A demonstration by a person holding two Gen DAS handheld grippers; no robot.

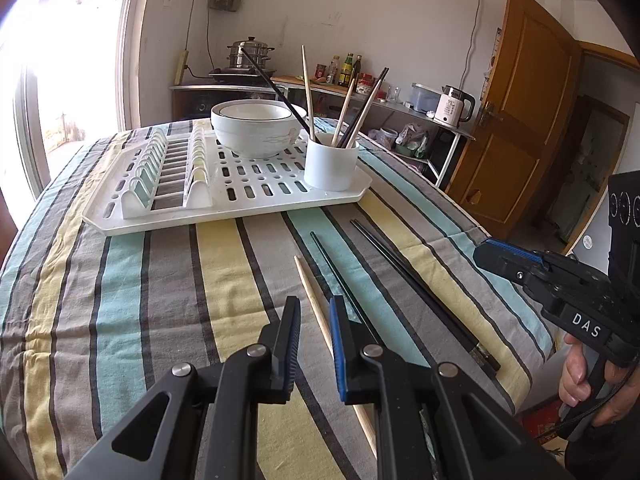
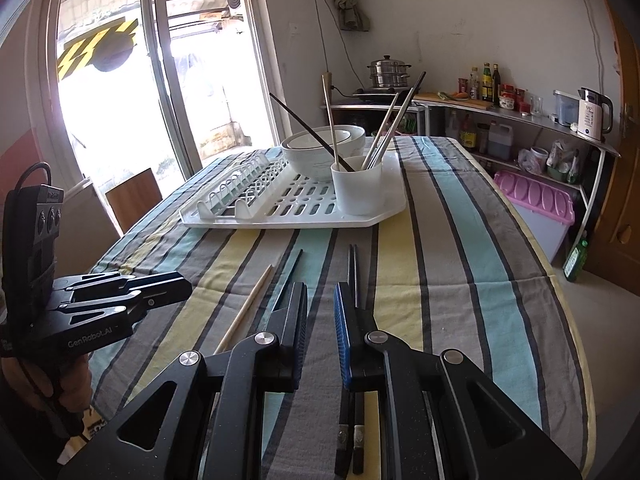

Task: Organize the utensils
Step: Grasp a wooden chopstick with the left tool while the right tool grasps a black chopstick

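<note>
While both grippers hover empty, jaws slightly parted, over loose chopsticks at lower centre, the left gripper (image 1: 314,336) should straddle the pale wooden chopstick (image 1: 310,286) squarely, then lift it to the white cylindrical holder (image 1: 331,162).

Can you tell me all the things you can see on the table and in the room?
cup: one, white, on the rack, chopsticks inside
bowls: stacked, white, on the rack
rack: one, white, on the tablecloth
tablecloth: one, striped
wooden chopstick: one, tan, loose on the tablecloth
black chopsticks: three, loose on the tablecloth
kettle: one, white, back shelf
steamer pot: one, silver, on the stove
left gripper: black, slightly open, empty
right gripper: black, slightly open, empty
</note>
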